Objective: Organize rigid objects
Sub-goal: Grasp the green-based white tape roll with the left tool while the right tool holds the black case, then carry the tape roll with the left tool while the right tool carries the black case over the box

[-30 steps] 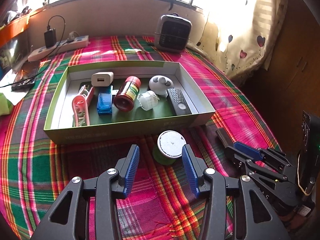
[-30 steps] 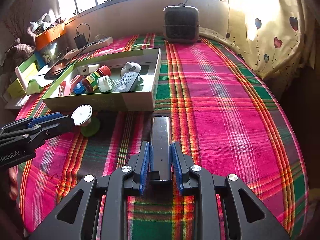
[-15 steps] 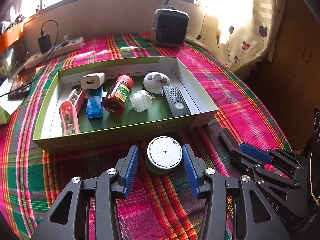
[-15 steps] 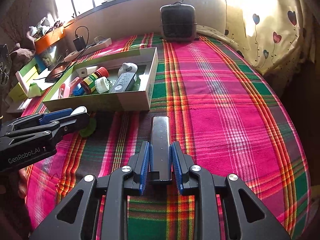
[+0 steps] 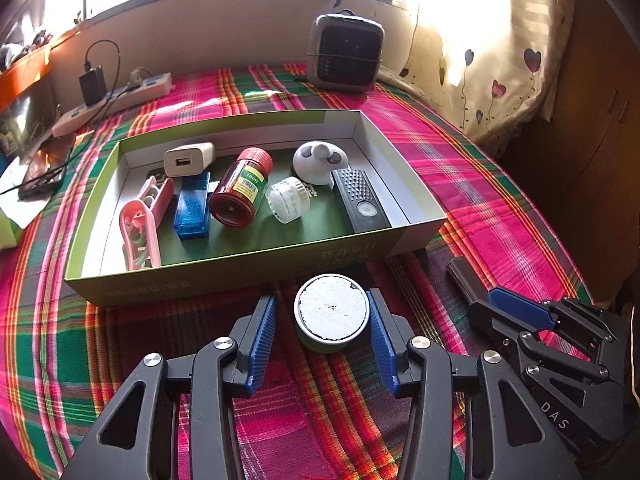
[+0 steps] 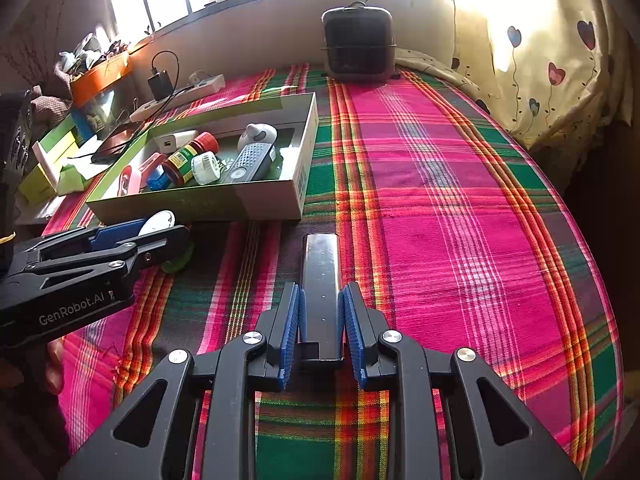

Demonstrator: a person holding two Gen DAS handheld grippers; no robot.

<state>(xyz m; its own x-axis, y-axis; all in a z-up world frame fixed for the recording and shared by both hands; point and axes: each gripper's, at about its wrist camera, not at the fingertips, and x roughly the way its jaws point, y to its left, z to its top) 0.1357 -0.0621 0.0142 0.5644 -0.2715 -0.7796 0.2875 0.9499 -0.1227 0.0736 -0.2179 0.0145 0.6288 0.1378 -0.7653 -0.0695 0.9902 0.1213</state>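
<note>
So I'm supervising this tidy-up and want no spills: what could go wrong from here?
The left gripper is open around the round green container, its right pad nearer than its left; closing off-centre could shove or tip it. The box wall stands right behind it, so a low lift may catch. The right gripper pinches only the black bar's near end; it could pivot.

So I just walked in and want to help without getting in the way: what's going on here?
A person is tidying small items into the green box on the plaid cloth, a handheld gripper in each hand. The left gripper is open, straddling a round white-topped container just in front of the box, not yet gripping it. The right gripper is shut on a flat black bar lying on the cloth.
</note>
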